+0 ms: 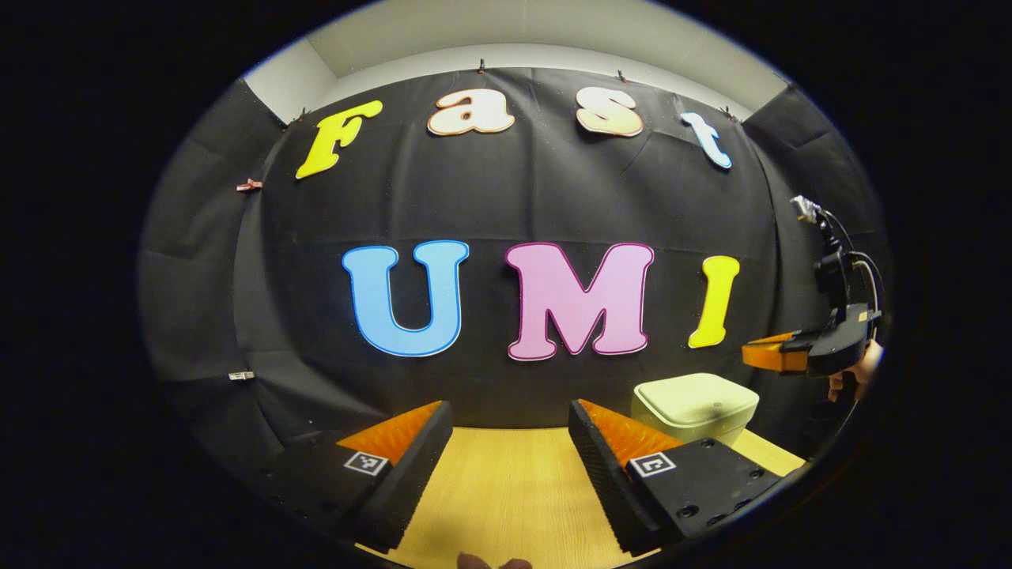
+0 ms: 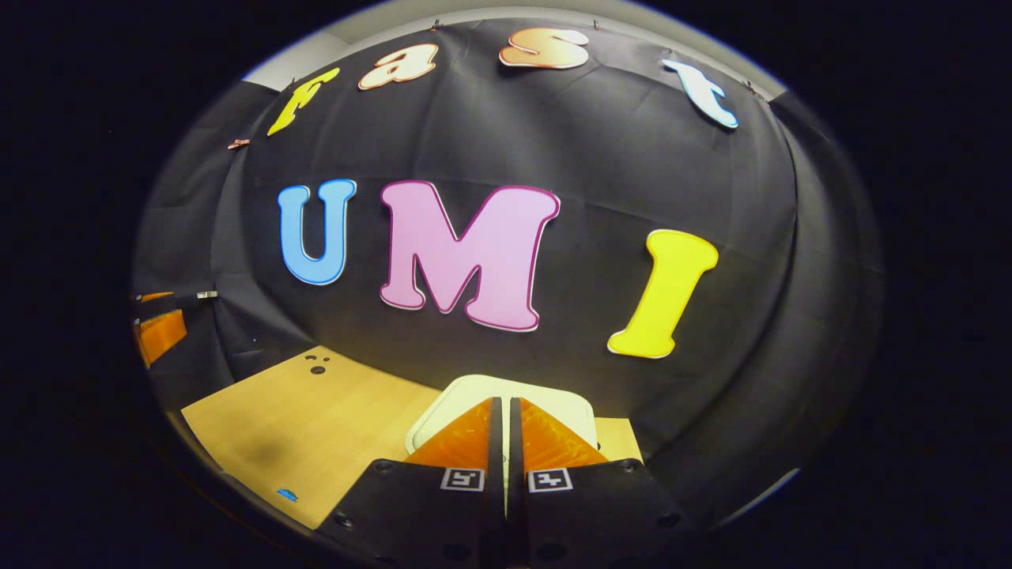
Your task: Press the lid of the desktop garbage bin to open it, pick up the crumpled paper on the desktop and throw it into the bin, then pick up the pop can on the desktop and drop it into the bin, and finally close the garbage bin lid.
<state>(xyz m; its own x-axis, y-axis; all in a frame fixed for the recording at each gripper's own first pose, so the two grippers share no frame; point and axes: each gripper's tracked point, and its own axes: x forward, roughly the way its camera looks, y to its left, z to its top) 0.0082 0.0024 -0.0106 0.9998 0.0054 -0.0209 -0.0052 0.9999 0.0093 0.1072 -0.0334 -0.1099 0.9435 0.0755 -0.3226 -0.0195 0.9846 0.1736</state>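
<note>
The cream desktop bin (image 1: 696,405) stands at the back right of the wooden table (image 1: 514,490), close to the black wall, with its lid down. My left gripper (image 1: 510,407) is open above the table, left of the bin, with nothing between its fingers. My right gripper (image 1: 751,353), held by a hand (image 1: 858,375), hovers above and just right of the bin. In the right gripper view, the right gripper (image 2: 504,407) is shut and empty, pointing down over the bin lid (image 2: 553,391). The left gripper (image 2: 158,328) shows at that view's far left edge.
The black cloth wall rises directly behind the bin and the table's back edge. Bare wooden tabletop (image 2: 316,419) stretches left of the bin, with a few small dark dots (image 2: 316,365) near its back and a tiny blue mark (image 2: 287,495) at the front.
</note>
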